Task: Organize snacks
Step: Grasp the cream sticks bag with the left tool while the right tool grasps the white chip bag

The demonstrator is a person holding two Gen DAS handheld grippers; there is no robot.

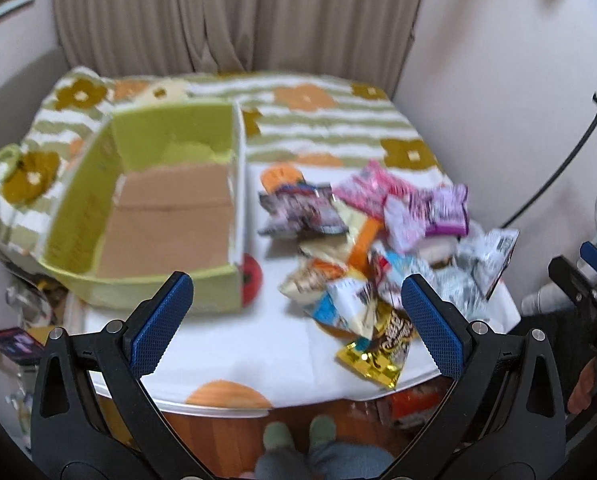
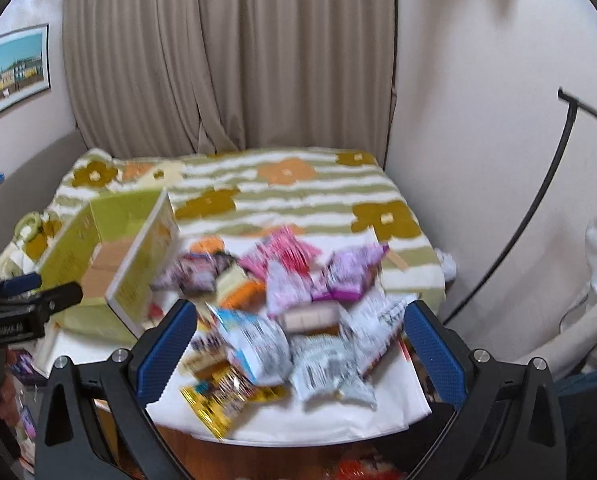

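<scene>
Table (image 1: 234, 364): white cloth, orange print.
Green box (image 1: 170, 216): open top, cardboard floor bare, stands on table left side.
Snack pile (image 1: 374, 248): mixed packets heaped on table right of box, clear of box wall; gold packet (image 1: 378, 354) lies nearest front edge.
Left gripper (image 1: 297, 320): jaws spread wide, nothing held, above table front.
Right gripper (image 2: 300, 346): jaws spread wide, nothing held, above pile.
Step judged: start, no packet boxed.
Next move calls for descent onto single packet, pinch on edge, transfer into box.
</scene>
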